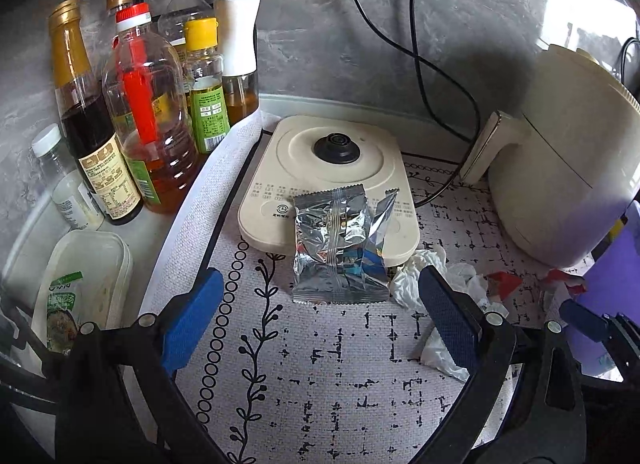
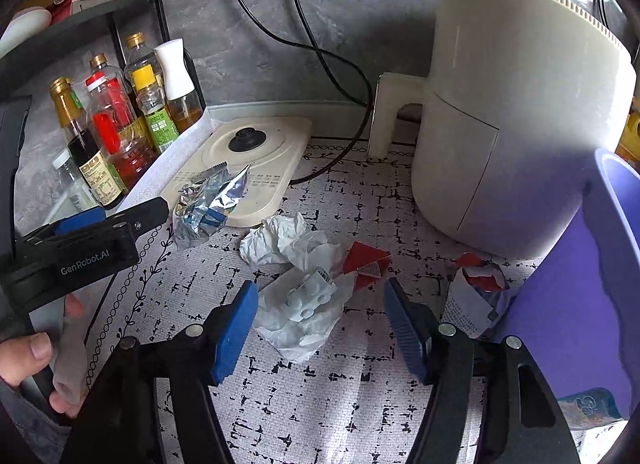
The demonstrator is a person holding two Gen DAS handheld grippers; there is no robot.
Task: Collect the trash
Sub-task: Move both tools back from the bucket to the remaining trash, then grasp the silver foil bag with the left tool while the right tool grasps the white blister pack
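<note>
We see the purple bin [image 2: 580, 304] only in part; the right frame edge cuts it off. The left gripper [image 2: 120, 220] hides the mat's lower-left area. The air fryer [image 1: 560, 152] runs past the right edge. Label print on the bottles [image 1: 104, 168], upper left, is too small to read.

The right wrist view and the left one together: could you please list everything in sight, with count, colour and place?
foil wrapper: one, silver, leaning on the kettle base
kettle base: one, cream, back of the mat
crumpled tissues: several, white, mid mat
red scraps: a few, right of the tissues
air fryer: one, cream, right
purple bin: one, far right
bottles: several, left by the wall
mat: one, white with black print
left tool: open, empty
right tool: open, empty, over the tissues
</note>
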